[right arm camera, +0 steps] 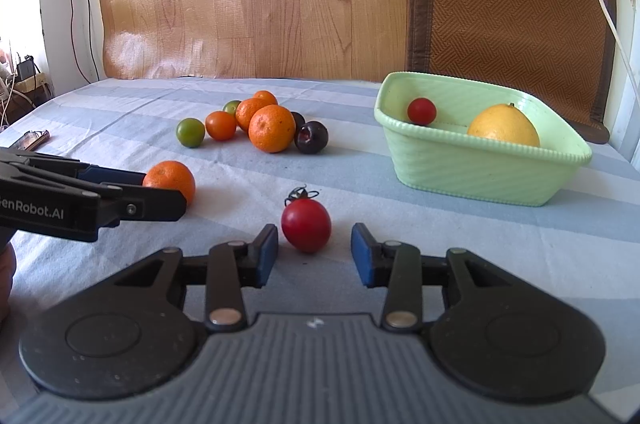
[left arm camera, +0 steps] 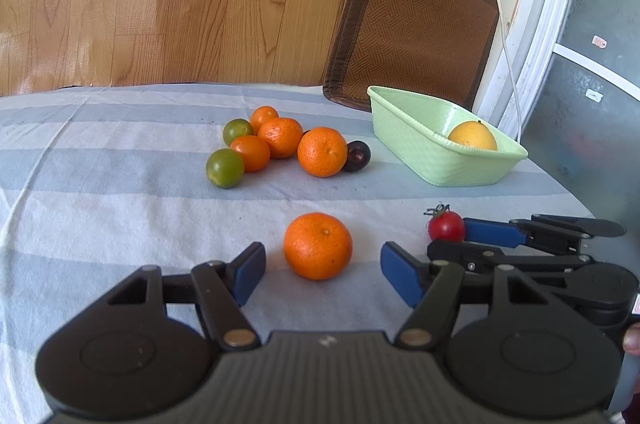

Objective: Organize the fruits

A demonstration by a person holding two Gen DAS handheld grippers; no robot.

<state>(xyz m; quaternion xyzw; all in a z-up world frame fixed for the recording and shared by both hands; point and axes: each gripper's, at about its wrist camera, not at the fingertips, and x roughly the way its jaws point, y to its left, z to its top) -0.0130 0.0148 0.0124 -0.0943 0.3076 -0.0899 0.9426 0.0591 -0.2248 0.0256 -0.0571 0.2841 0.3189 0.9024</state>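
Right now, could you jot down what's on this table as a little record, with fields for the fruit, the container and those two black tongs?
Surface: striped grey-blue tablecloth
Container: pale green woven-pattern plastic basket, right side
In basket: large yellow citrus fruit; small red tomato
Loose pile: oranges, green fruits, dark plums
Left tongs: open, either side of a lone orange mandarin
Right tongs: open, either side of a red stemmed tomato
Held: nothing yet
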